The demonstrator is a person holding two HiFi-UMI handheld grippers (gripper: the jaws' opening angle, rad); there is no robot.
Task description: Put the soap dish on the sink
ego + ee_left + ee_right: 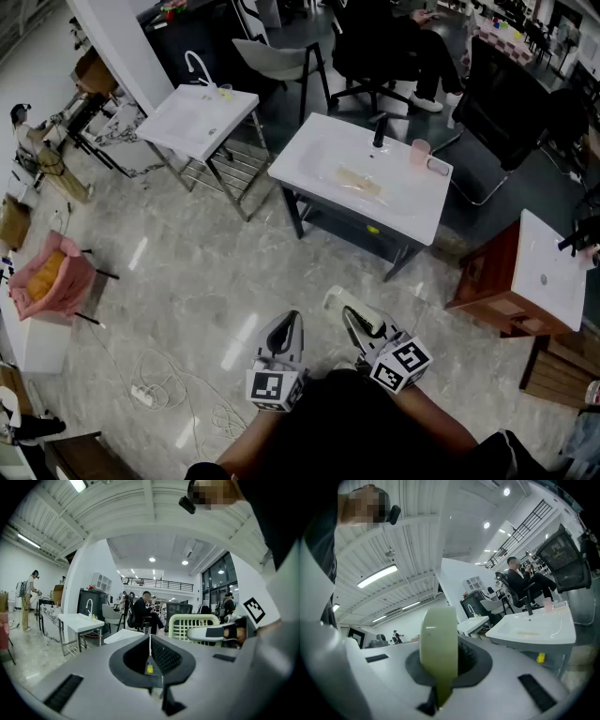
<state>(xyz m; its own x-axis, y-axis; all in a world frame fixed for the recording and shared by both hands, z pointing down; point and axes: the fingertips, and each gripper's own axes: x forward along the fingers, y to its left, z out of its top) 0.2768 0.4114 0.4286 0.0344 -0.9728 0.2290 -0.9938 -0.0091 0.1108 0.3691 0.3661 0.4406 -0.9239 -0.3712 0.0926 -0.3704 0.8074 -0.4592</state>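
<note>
Currently, carry phase: R gripper jaws pinch soap dish edge-on above floor, well short of sink; L gripper jaws pressed together, empty. Next: approach sink, lower dish onto its rim.

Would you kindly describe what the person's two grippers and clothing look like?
Both the left gripper and right gripper have grey bodies with tapering black jaws, and each carries a white cube printed with black square markers. The person wears a black top.
</note>
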